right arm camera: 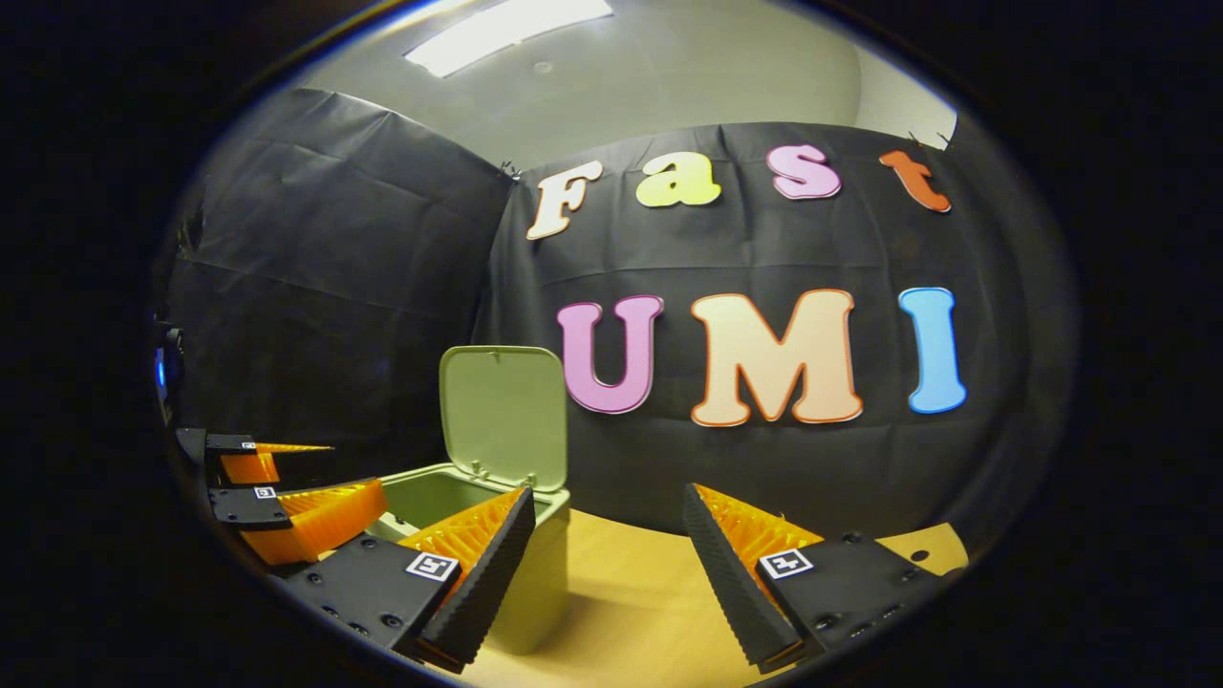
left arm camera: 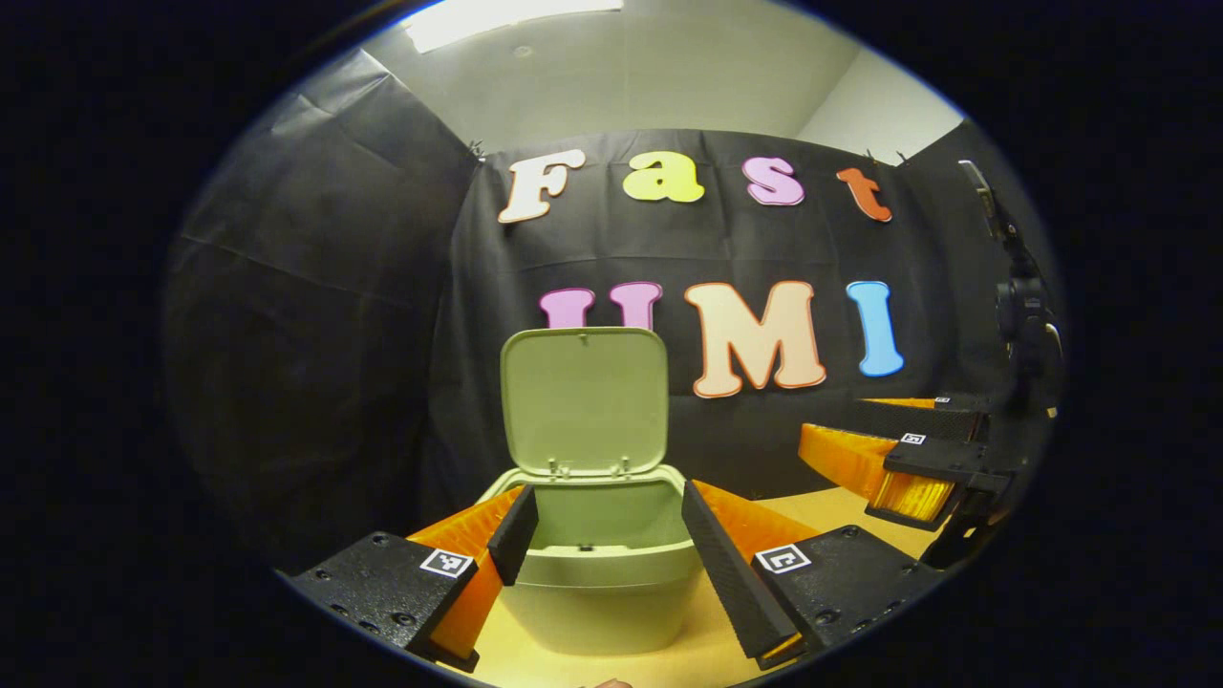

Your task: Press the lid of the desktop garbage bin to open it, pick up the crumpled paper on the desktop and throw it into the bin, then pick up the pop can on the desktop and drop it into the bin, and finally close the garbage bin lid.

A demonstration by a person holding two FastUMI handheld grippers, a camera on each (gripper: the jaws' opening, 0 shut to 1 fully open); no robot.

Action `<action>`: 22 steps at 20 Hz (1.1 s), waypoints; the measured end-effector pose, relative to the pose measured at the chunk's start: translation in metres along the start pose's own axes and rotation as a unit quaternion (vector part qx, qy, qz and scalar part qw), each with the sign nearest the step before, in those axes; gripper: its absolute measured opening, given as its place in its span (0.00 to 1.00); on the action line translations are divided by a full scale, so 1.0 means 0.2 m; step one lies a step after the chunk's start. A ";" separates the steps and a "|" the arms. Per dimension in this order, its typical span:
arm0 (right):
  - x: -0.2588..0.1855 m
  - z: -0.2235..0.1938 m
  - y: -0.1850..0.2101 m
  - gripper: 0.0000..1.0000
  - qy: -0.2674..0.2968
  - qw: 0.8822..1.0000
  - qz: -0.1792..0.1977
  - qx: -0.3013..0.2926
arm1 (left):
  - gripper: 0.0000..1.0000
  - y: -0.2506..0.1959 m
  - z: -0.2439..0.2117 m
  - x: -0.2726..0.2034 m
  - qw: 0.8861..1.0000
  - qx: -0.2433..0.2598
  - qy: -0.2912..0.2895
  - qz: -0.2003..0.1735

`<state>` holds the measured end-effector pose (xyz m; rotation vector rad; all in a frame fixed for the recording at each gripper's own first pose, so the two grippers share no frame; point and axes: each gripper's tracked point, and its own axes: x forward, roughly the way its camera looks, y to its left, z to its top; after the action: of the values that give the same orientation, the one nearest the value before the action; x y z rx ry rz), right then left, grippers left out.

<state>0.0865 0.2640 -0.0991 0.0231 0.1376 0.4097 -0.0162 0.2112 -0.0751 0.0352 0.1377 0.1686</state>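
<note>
A: Left gripper view. Left tongs (left arm camera: pixel 605 549) spread wide, nothing pinched, held low over the pale yellow wooden surface (left arm camera: pixel 841 506).

B: Position of the bin?

A: Pale green plastic desktop garbage bin (left arm camera: pixel 597 597) straight ahead, between the two fingers (left arm camera: pixel 513 535), standing on the surface near the black cloth back wall (left arm camera: pixel 315 315). Whether the fingers touch the bin's rim: cannot tell. Rounded flat lid (left arm camera: pixel 583 401) open, upright on its hinges at the rear rim. Inside of the bin pale and bare as far as seen; bottom hidden.

B: Right side?

A: Right tongs (left arm camera: pixel 903 459) visible towards the right edge of the surface, raised above it, well apart from the bin. Something yellow and translucent between the jaws there; too blurred to name.

B: Right gripper view?

A: Right tongs (right arm camera: pixel 607 564) spread, nothing between the fingers (right arm camera: pixel 726 573). Bin (right arm camera: pixel 535 583) just behind the left-hand finger, lid (right arm camera: pixel 504 416) upright. Left tongs (right arm camera: pixel 287 497) beside the bin's open top on its far side. Bare surface (right arm camera: pixel 621 592) ahead up to the back wall (right arm camera: pixel 334 248).
</note>
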 end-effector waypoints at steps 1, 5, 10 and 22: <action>-0.04 0.01 -0.08 0.98 0.000 1.000 -0.012 -0.002 | 0.91 -0.07 -0.01 0.00 1.000 0.000 0.002 -0.011; -0.24 0.03 -0.44 0.98 0.002 0.998 -0.066 0.001 | 0.91 -0.39 -0.04 -0.01 0.998 -0.010 0.011 -0.057; -0.47 0.02 -0.83 0.98 0.011 0.993 -0.118 0.000 | 0.94 -0.71 -0.21 -0.05 0.995 -0.013 0.048 -0.089; -0.88 -0.07 -1.34 0.98 0.062 0.986 -0.150 -0.047 | 0.92 -1.17 -0.78 -0.20 0.982 -0.038 0.158 -0.101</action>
<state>0.0311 -0.0510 -0.1028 -0.1158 0.2412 0.1154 -0.0390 -0.0218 -0.2354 -0.0817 0.4491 -0.0244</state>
